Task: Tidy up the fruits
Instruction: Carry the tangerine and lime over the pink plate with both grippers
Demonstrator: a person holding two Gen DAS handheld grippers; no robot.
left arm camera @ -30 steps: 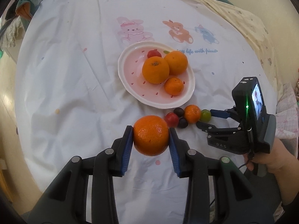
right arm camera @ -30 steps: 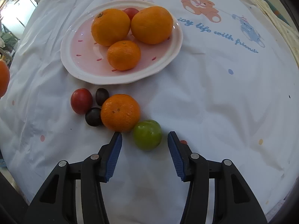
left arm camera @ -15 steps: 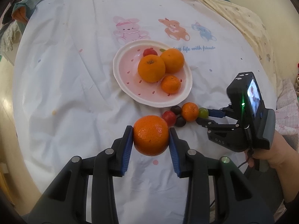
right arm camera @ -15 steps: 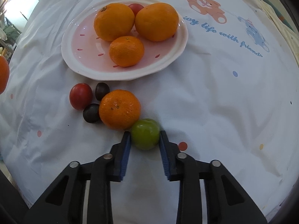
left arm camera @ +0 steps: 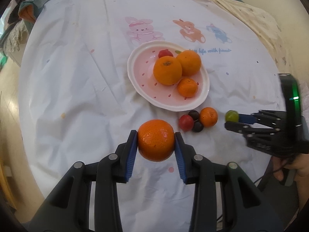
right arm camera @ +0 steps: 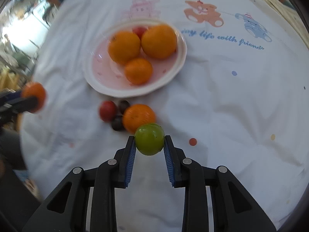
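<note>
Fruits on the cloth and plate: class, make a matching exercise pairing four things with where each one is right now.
Things:
1. green fruit
2. large orange
3. red tomato
4. small orange

Places:
A. on the pink plate
B. in the left gripper
C. on the cloth below the plate
D. in the right gripper

Pairs: 1-D, 2-B, 3-C, 4-A

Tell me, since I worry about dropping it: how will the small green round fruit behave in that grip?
The small green round fruit looks smooth and glossy, so it may slip. Only the right tool tips pinch it, so it could pop free. Being round, it would likely roll.
</note>
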